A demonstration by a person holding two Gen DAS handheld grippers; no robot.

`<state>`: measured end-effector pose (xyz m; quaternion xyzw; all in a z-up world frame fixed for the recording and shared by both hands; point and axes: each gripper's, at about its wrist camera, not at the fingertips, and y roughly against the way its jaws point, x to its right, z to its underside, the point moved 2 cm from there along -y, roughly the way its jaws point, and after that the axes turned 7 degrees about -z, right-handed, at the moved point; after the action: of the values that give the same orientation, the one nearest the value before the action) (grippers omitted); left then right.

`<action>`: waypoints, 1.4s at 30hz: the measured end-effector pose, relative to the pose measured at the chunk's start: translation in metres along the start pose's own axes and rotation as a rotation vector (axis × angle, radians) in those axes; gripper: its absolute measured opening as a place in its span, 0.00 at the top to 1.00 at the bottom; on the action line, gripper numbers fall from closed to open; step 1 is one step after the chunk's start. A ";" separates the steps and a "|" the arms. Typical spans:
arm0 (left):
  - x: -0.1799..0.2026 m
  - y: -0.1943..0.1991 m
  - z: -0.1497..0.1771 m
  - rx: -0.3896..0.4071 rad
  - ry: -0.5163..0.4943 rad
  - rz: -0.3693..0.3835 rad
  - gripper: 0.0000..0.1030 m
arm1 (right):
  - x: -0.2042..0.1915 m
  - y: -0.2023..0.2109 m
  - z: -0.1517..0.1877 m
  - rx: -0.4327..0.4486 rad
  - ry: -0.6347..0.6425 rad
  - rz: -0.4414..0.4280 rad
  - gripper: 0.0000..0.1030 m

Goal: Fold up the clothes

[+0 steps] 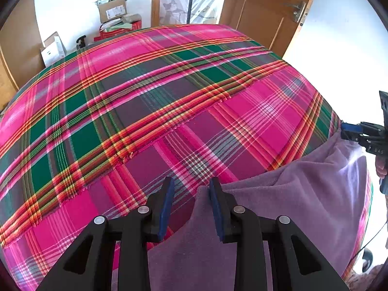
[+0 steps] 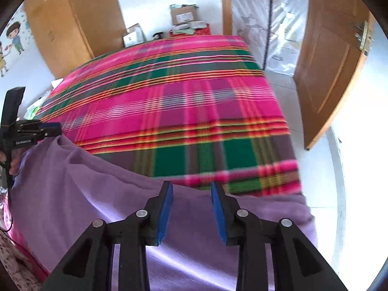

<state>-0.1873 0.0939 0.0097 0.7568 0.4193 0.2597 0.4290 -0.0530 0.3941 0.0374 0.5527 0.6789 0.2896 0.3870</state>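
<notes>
**Purple cloth at the near edge of the plaid bed, both grippers over it**

A purple cloth (image 2: 84, 194) lies along the near side of a bed covered by a plaid sheet (image 1: 150, 92) in pink, green and orange. The cloth is rumpled, with soft folds running across it, and its far edge rests on the sheet.

The left gripper (image 1: 191, 203) points steeply down at the cloth's corner. Its jaws stand apart with a clear gap between the blue pads. The right-hand pad (image 1: 214, 201) sits at the cloth's raised edge, and the left-hand one is over bare plaid — whether the fabric is actually caught I cannot tell; nothing is squeezed between the two pads. In the right wrist view the same gripper shows at the far left edge, at the cloth's upper corner, with fingers of the person's hand (image 2: 11, 162) just below it.

The right gripper (image 2: 191, 203) is also spread, its blue pads apart above the cloth with no fabric pinched between them. This view is blurred sideways. In the left wrist view the right gripper appears at the far right edge, at the cloth's other corner.

Beyond the bed stand cardboard boxes (image 1: 112, 8) against a white wall, a wooden door (image 1: 266, 12) ajar, and a wooden wardrobe (image 2: 72, 12).
</notes>
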 end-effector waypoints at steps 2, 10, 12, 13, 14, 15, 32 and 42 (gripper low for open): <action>0.000 0.000 0.000 -0.002 0.001 -0.001 0.70 | 0.014 0.014 0.008 0.036 -0.044 0.007 0.65; 0.002 -0.001 -0.001 -0.005 0.014 -0.018 0.70 | 0.055 0.030 0.036 0.058 -0.172 0.104 0.63; 0.002 -0.001 -0.001 -0.007 0.017 -0.023 0.70 | 0.059 0.032 0.034 0.089 -0.162 0.164 0.63; 0.002 -0.001 -0.002 -0.007 0.019 -0.024 0.70 | 0.062 0.032 0.033 0.104 -0.174 0.174 0.61; 0.002 -0.001 -0.002 -0.008 0.021 -0.025 0.70 | 0.065 0.031 0.032 0.110 -0.184 0.179 0.60; 0.002 -0.001 -0.002 -0.008 0.024 -0.026 0.70 | 0.068 0.028 0.032 0.106 -0.193 0.180 0.59; 0.004 -0.002 -0.002 -0.002 0.040 -0.038 0.70 | 0.084 0.019 0.034 0.149 -0.209 0.200 0.81; 0.004 -0.001 -0.002 0.001 0.047 -0.040 0.70 | 0.069 0.023 0.031 0.182 -0.146 0.292 0.94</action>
<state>-0.1871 0.0982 0.0097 0.7420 0.4446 0.2687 0.4238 -0.0208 0.4656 0.0249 0.6977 0.5850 0.2393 0.3372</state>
